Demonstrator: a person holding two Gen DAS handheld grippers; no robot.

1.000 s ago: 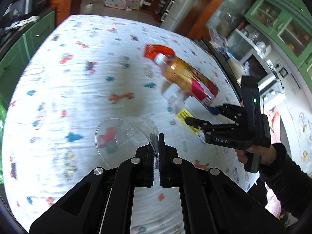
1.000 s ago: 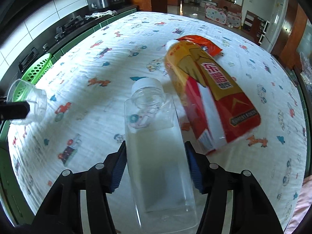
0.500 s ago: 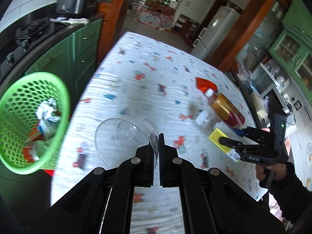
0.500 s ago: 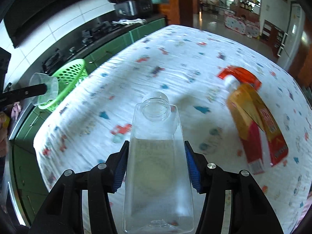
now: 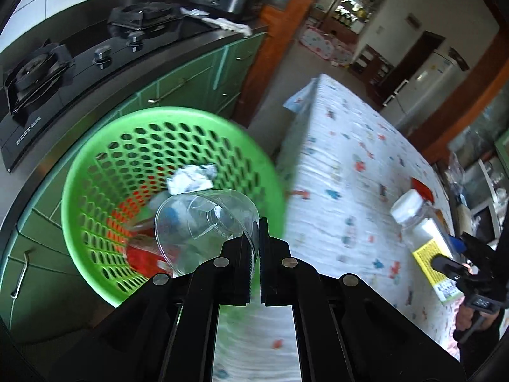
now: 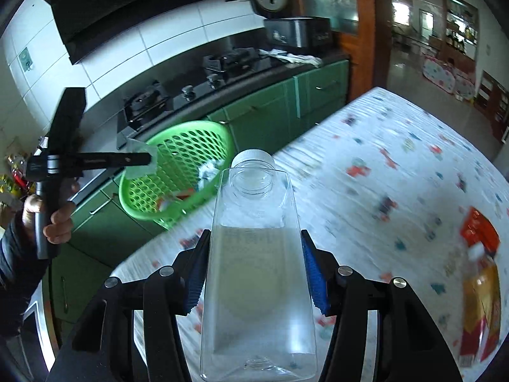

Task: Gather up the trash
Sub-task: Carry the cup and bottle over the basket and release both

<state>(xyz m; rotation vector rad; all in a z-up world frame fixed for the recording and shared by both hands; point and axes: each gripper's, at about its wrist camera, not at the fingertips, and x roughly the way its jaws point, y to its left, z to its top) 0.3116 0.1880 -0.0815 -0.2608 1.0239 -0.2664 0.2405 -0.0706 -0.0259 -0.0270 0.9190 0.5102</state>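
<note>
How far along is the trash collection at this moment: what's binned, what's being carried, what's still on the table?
Done: the green basket already holds crumpled paper and red scraps. In hand: the left tool pinches a clear cup by its rim over the basket; the right tool grips a clear bottle above the table. Left: an orange drink bottle and a red wrapper on the tablecloth.

Daylight is being cast from far doorway (image 6: 426,22); tablecloth (image 6: 397,165) is being smeared by motion blur; edges are being bent, vignetted w/ fisheye.

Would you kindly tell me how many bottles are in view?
2: a clear bottle in the right tongs, and an orange-labelled bottle lying on the table. The basket may hide more.
</note>
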